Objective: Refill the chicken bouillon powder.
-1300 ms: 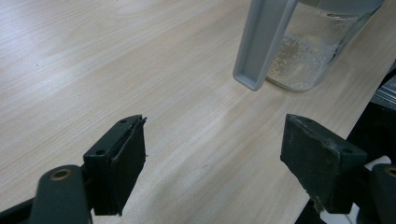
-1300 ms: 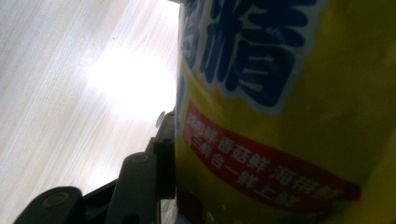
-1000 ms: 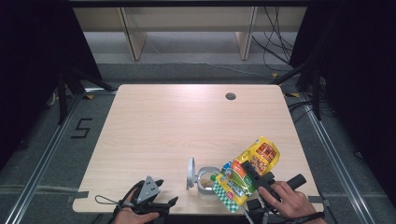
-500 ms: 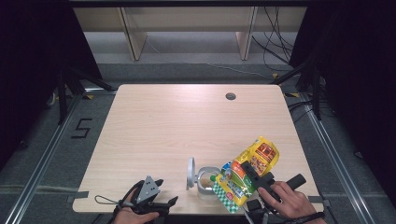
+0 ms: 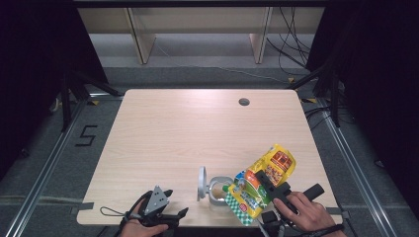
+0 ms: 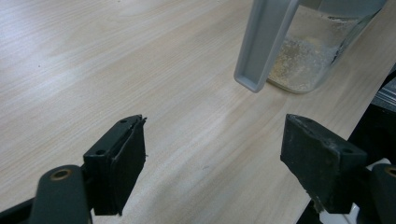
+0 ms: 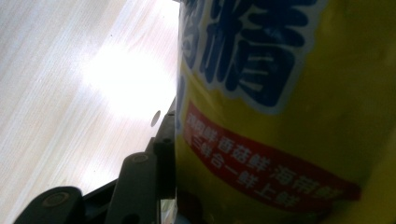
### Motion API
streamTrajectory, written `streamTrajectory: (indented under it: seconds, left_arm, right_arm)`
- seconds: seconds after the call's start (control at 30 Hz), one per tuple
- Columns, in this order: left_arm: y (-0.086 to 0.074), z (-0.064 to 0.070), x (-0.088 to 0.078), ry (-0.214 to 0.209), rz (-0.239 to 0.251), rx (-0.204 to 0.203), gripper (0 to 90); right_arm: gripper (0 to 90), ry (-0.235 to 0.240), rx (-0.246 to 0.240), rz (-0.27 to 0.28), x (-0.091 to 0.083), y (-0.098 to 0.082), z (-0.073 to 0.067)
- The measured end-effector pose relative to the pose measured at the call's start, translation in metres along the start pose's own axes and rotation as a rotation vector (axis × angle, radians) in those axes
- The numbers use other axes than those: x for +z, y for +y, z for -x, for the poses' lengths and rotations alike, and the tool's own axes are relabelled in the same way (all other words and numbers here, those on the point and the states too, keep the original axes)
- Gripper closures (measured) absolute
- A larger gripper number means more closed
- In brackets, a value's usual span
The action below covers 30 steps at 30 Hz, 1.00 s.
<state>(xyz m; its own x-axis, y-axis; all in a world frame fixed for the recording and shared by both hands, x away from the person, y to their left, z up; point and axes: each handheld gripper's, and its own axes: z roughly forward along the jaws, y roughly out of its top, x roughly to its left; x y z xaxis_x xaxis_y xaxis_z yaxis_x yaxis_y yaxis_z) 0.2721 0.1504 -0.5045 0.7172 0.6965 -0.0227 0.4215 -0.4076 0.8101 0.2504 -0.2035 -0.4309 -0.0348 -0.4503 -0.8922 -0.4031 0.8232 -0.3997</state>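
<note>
A yellow printed pouch [image 5: 264,180] lies tilted above the table's front right, its lower end over a glass jar [image 5: 217,191]. My right gripper [image 5: 258,178] is shut on the pouch; in the right gripper view one black finger [image 7: 163,144] presses the pouch [image 7: 289,93], and the other is hidden behind it. The jar's grey lid [image 5: 201,181] stands swung open on its left. My left gripper [image 5: 175,203] rests open near the front edge, left of the jar. In the left gripper view its jaws [image 6: 219,154] stand wide apart, with the lid [image 6: 264,42] and the jar [image 6: 308,65], which holds pale granules, ahead.
The wooden table [image 5: 197,128] has a round cable hole [image 5: 243,101] at its back right. Shelf legs [image 5: 141,42] stand beyond the far edge. Metal rails and cables run along the floor on both sides.
</note>
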Motion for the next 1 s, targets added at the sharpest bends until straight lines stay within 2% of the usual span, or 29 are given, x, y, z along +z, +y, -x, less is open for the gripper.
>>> streamTrajectory:
  seconds: [0.1, 0.13, 0.2, 0.23, 0.4, 0.43, 0.5, 0.57, 0.6, 0.8, 0.87, 0.97, 1.0]
  left_arm:
    - [0.0000, 0.0003, 0.0002, 0.000, 0.002, -0.001, 21.5]
    - [-0.0001, 0.0003, 0.0001, 0.000, 0.002, -0.001, 21.4]
    - [0.0001, -0.0001, -0.0001, 0.000, 0.000, 0.000, 21.4]
    - [-0.0001, 0.0026, 0.0013, -0.011, 0.029, -0.031, 21.4]
    - [-0.0002, 0.0018, 0.0011, -0.011, 0.025, -0.022, 21.4]
    - [-0.0005, 0.0022, 0.0020, -0.014, 0.036, -0.028, 21.4]
    - [-0.0001, 0.0024, 0.0012, -0.010, 0.027, -0.030, 21.4]
    - [0.0001, 0.0011, 0.0005, -0.012, 0.020, -0.012, 21.4]
    - [-0.0002, 0.0026, 0.0011, -0.010, 0.027, -0.031, 21.5]
    - [0.0000, 0.0020, 0.0012, -0.012, 0.025, -0.027, 21.4]
    - [-0.0006, 0.0025, 0.0022, -0.015, 0.040, -0.032, 21.4]
    - [-0.0001, 0.0024, 0.0011, -0.010, 0.027, -0.030, 21.4]
    - [-0.0001, 0.0018, 0.0010, -0.012, 0.022, -0.022, 21.5]
  right_arm:
    - [58.6, -0.001, 0.003, 0.005, -0.0001, 0.0004, 0.0002]
    - [58.5, -0.005, 0.030, -0.003, -0.0006, 0.0014, -0.0017]
    - [58.6, -0.007, 0.032, -0.004, -0.0005, 0.0020, -0.0020]
    - [58.6, 0.000, -0.001, 0.004, 0.0000, 0.0016, -0.0003]
    - [58.6, 0.002, -0.010, 0.003, 0.0003, 0.0017, -0.0009]
    - [58.6, 0.003, -0.011, 0.003, 0.0003, 0.0017, -0.0009]
    - [58.6, -0.004, -0.010, 0.004, 0.0007, 0.0014, -0.0014]
    - [58.6, -0.002, -0.012, 0.003, 0.0006, 0.0013, -0.0016]
    - [58.6, -0.003, -0.011, 0.004, 0.0006, 0.0012, -0.0016]
    - [58.7, 0.003, -0.013, 0.002, 0.0005, 0.0010, -0.0015]
    - [58.7, 0.003, -0.014, 0.001, 0.0001, 0.0007, -0.0014]
    - [58.7, -0.001, -0.015, -0.001, 0.0003, 0.0006, -0.0011]
    - [58.7, -0.004, 0.015, -0.011, -0.0002, 0.0011, -0.0029]
